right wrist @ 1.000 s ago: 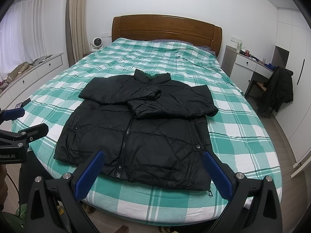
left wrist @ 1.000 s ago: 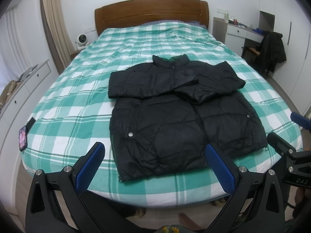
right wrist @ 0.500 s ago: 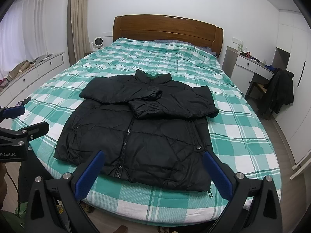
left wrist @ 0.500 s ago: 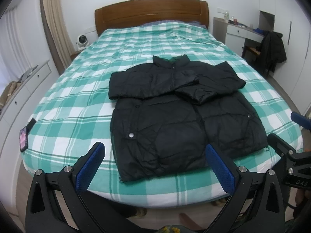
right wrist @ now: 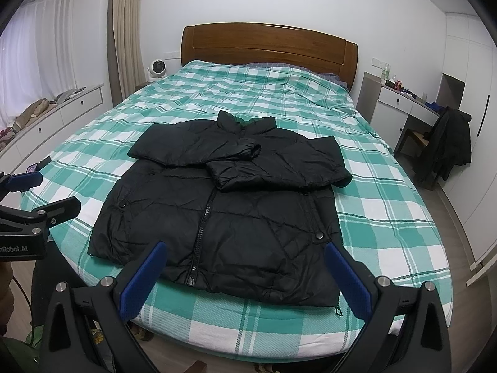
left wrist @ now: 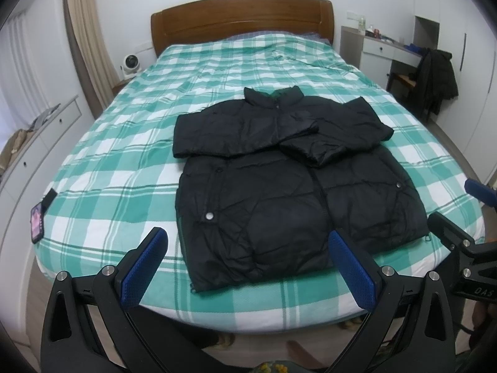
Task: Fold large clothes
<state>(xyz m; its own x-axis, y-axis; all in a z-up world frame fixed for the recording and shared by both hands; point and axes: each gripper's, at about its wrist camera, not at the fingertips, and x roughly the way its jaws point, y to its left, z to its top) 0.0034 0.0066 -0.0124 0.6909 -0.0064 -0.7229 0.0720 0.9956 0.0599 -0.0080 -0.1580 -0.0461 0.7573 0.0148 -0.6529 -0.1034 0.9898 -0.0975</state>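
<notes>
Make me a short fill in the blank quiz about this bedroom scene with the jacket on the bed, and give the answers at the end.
1. The black puffer jacket lies on the green and white ____ bedspread.
2. Both of the jacket's ____ are folded across its chest.
3. The left gripper and the right gripper are both ____ and hold nothing.
4. The wooden ____ stands at the far end of the bed.

Missing words: checked; sleeves; open; headboard
</notes>
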